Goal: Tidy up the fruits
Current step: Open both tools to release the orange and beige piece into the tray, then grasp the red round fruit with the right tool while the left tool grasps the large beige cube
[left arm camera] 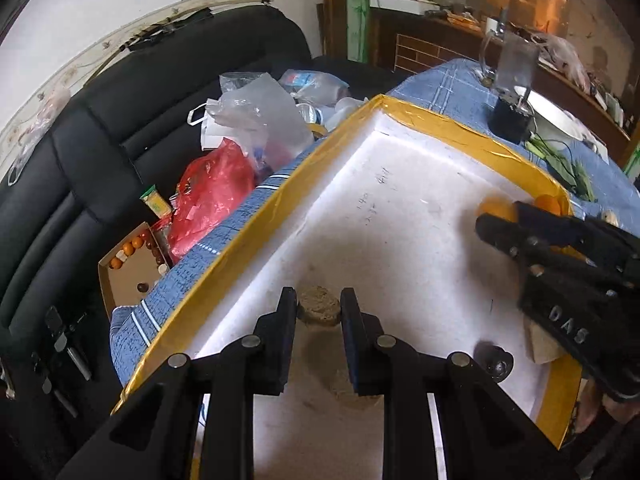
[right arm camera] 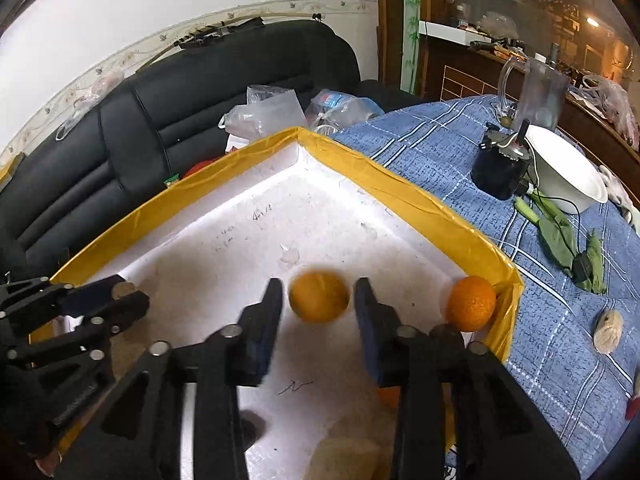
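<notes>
A white foam box with a yellow taped rim point(left arm camera: 440, 126) point(right arm camera: 400, 176) lies on the blue cloth. My left gripper point(left arm camera: 318, 294) point(right arm camera: 120, 296) is over its near left part, shut on a rough brown fruit point(left arm camera: 319, 310). My right gripper point(right arm camera: 319, 286) point(left arm camera: 500, 216) is open at the box's right side. A blurred orange point(right arm camera: 319, 295) point(left arm camera: 494, 208) sits between its fingertips with a small gap on each side. A second orange point(right arm camera: 470, 304) point(left arm camera: 548, 204) rests in the box's right corner. A third orange point(right arm camera: 390, 396) and a tan fruit point(right arm camera: 348, 456) show under the right gripper.
On the cloth right of the box are a white bowl point(right arm camera: 568, 176), a black cylinder point(right arm camera: 498, 172), a glass mug point(right arm camera: 540, 96), green leaves point(right arm camera: 556, 236) and a brown lump point(right arm camera: 608, 330). A black sofa point(left arm camera: 100, 140) holds plastic bags point(left arm camera: 256, 120) and a cardboard tray point(left arm camera: 128, 268).
</notes>
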`<action>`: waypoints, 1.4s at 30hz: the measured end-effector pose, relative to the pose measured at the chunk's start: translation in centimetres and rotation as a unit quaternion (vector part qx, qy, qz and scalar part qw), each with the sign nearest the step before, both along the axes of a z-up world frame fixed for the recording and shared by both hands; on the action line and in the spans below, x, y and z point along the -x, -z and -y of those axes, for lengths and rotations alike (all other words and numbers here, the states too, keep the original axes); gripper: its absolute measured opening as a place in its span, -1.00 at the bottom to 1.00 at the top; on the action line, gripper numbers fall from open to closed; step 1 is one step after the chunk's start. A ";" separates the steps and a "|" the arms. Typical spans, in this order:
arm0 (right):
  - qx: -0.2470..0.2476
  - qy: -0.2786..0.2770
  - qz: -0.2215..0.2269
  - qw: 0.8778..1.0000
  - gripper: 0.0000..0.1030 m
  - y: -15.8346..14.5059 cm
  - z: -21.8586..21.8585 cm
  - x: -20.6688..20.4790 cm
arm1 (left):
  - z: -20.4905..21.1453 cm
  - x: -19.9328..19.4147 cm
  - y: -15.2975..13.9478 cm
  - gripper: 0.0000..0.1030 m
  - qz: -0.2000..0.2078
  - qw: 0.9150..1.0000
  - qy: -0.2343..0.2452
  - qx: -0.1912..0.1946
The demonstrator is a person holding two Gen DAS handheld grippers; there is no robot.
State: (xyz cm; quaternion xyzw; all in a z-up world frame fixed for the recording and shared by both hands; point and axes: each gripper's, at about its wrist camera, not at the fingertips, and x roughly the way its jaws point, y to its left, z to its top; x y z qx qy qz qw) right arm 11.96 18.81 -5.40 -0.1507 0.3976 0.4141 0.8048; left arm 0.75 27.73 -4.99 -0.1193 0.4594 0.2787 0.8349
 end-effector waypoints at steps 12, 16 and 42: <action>-0.036 0.113 0.015 0.993 0.62 -3.1 10.8 0.2 | 2.3 2.5 -2.6 0.53 0.056 0.998 0.007 -0.003; -0.035 0.191 0.012 0.981 0.88 -2.9 18.5 0.3 | 5.1 2.0 -3.5 0.57 0.072 0.997 0.033 -0.006; 0.013 0.389 -0.019 0.921 -0.17 3.5 34.9 -11.9 | 23.1 -12.0 -1.3 0.58 0.059 0.968 0.245 -0.002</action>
